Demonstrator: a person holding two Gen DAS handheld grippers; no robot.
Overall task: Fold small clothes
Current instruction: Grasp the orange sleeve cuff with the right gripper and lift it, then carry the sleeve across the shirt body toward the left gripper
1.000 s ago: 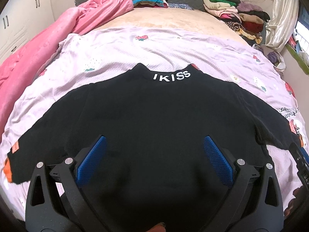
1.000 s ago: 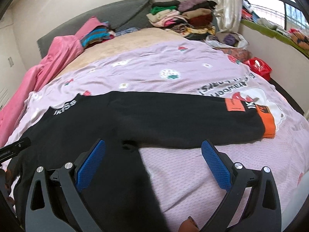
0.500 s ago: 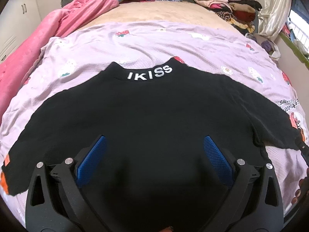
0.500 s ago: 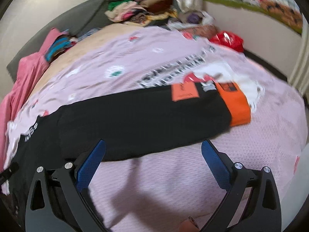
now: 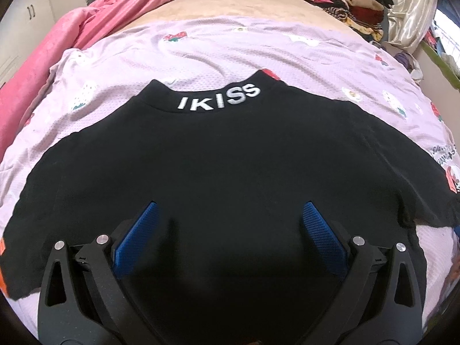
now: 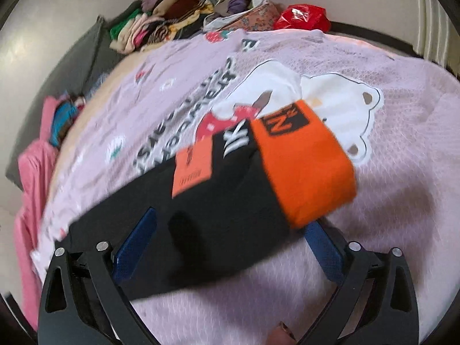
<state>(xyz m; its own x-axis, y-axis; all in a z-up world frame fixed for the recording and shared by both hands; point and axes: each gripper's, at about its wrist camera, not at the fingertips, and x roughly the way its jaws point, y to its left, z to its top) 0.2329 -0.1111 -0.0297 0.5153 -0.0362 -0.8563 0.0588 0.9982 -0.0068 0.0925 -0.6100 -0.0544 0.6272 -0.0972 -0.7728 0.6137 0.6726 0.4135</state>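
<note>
The right hand-held gripper [image 6: 230, 247], jaws closing but gripping nothing, is straddling the black sleeve [image 6: 201, 224], its long axis running near-left to far-right. The left hand-held gripper [image 5: 230, 235] is hovering wide and empty over the sweater [image 5: 230, 158] body.

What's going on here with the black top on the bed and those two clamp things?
A person is about to fold a black sweater spread flat on a lilac bedspread, with a hand-held gripper in each hand. The left gripper hangs open over the sweater's body, gripping nothing. The right gripper is over the sleeve beside the orange cuff; its jaws are closing, with the sleeve between them but not yet pinched. No fold has been made yet.
</note>
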